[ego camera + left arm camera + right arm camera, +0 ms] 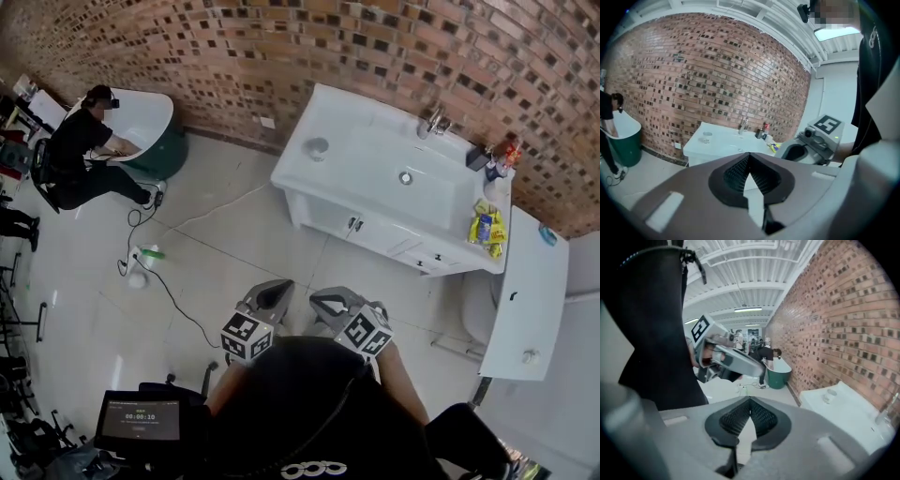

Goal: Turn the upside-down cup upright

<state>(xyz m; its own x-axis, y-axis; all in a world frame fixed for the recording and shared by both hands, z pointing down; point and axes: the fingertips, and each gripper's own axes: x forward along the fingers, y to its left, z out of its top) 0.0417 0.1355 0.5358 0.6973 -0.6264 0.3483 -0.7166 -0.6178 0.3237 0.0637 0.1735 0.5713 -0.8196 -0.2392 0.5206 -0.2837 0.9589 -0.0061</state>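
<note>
The left tool (274, 294) and the right tool (330, 303) are closed (nothing inside). The cup (317, 148) sits on the tabletop (345, 120) at 12 o'clock.

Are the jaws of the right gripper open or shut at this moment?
Shut. In the right gripper view, the jaws of the right gripper meet at their tips, and nothing stands between them.

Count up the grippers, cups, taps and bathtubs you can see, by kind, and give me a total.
Hand-held grippers: 2, left and right
Cup: 1
Tap: 1
Bathtub: 1
Total: 5
</note>
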